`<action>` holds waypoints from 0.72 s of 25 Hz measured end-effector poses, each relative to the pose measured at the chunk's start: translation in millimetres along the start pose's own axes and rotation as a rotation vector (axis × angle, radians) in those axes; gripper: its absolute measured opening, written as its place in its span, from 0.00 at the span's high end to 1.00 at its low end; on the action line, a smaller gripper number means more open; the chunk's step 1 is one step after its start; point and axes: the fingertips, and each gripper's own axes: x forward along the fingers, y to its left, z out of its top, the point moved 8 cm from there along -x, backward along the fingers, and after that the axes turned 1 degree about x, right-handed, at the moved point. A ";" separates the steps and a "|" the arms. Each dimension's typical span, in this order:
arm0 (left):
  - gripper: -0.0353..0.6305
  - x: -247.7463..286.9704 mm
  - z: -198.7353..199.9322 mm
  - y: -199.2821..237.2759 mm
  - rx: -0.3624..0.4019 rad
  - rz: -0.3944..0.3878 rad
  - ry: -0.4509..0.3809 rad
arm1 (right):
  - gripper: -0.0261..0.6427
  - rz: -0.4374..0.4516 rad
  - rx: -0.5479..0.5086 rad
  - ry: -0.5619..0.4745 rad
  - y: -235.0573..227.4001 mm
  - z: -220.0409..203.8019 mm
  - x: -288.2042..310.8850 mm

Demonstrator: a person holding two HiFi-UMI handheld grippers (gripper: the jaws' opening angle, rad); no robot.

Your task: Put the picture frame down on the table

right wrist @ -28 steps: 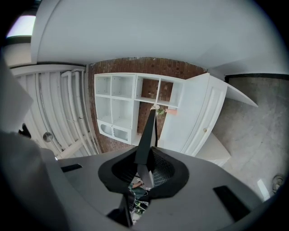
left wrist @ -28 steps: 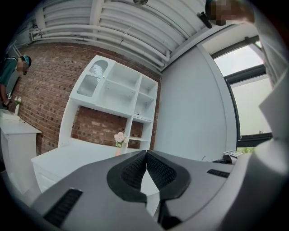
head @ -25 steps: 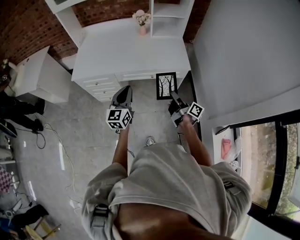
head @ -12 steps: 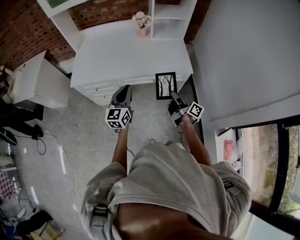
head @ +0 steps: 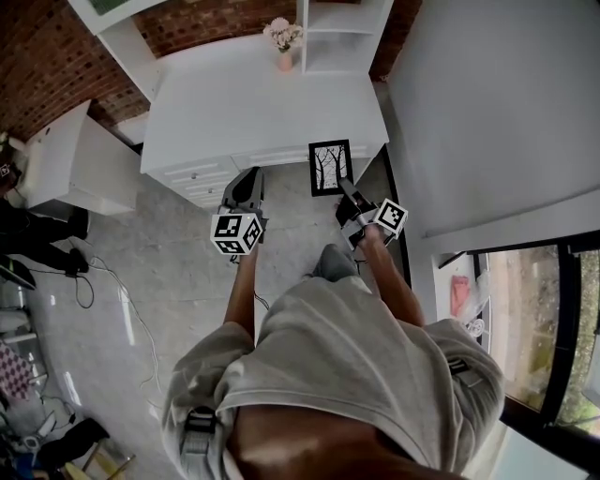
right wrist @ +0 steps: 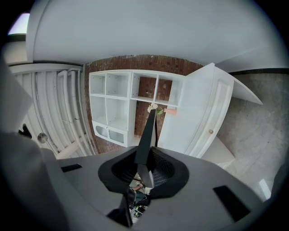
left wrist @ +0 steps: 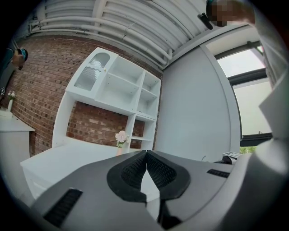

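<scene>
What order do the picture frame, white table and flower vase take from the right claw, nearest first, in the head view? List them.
1. Picture frame: held in the right claw, just ahead of it.
2. White table: its front edge shows just beyond the frame.
3. Flower vase: at the table's back edge, by the shelves.

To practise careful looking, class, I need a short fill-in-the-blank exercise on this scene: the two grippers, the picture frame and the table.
1. The right gripper is shut on the picture frame, whose picture shows black ____.
2. The left gripper, jaws together, holds ____.
3. A vase of flowers stands on the white table before a ____ wall.

Missing words: trees; nothing; brick.
</scene>
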 end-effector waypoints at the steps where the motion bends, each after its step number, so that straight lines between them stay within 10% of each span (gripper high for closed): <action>1: 0.92 -1.7 -1.8 -0.1 -0.003 0.006 0.002 | 0.86 0.004 0.002 0.003 0.0 -0.4 0.4; 18: 0.92 52.1 3.8 24.4 0.012 0.038 0.002 | 0.86 0.040 0.026 0.031 -18.7 37.4 60.3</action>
